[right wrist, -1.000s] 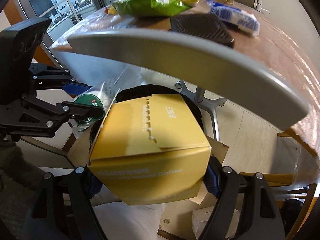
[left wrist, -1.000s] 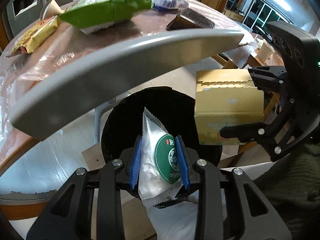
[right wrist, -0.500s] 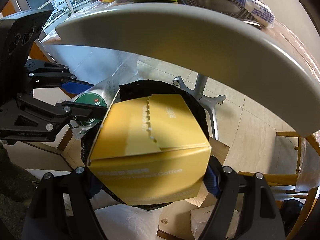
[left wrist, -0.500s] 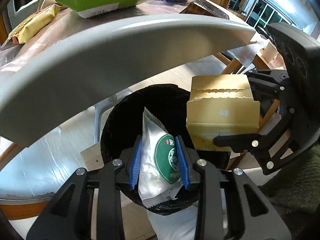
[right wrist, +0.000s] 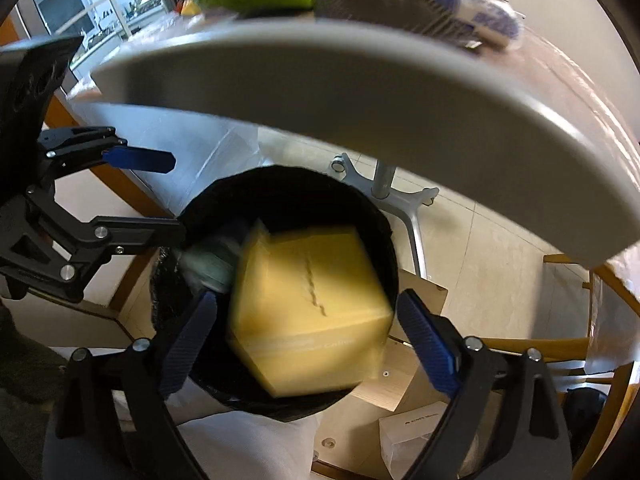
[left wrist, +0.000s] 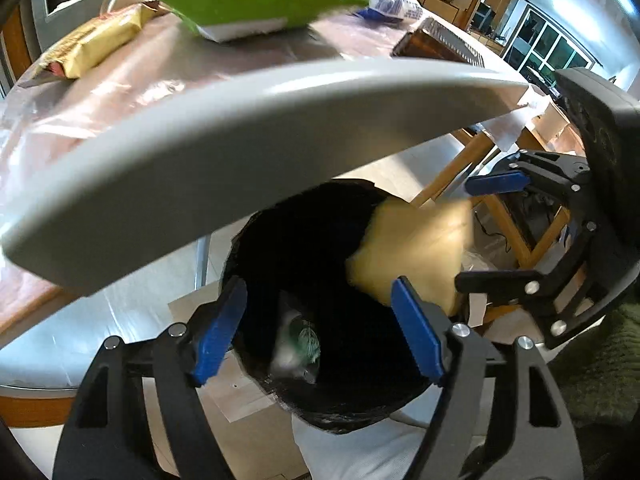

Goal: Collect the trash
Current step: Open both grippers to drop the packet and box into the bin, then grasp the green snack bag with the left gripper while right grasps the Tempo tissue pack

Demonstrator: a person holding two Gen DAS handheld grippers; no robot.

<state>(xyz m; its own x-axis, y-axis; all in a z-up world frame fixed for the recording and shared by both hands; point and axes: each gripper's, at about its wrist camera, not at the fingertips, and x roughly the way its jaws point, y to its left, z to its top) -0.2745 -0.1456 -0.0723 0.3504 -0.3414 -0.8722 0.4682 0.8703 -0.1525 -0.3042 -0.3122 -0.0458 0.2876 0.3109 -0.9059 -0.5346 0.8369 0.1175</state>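
- Left gripper: jaws have just been opening and now stand wide, nothing between the pads. The white sachet with a green round label is blurred, loose and already down inside the black-lined bin, at about 6 o'clock in the left wrist view.
- Right gripper: jaws have just been opening too; pads stand clear of the yellow coffee box on both sides. Box is motion-blurred, over the bin mouth near its 5 o'clock rim. Judged: in free fall, not yet settled.
- Done so far, as judged: two pieces released into the bin.
- Left to do: the table at 12 o'clock carries more trash: a green bag, a yellow wrapped bar, a blue-and-white wrapper, and a dark ridged tray.
- Judged: task is partway; several pickups remain.
- Risk: the box sits close to the rim and may catch on it.
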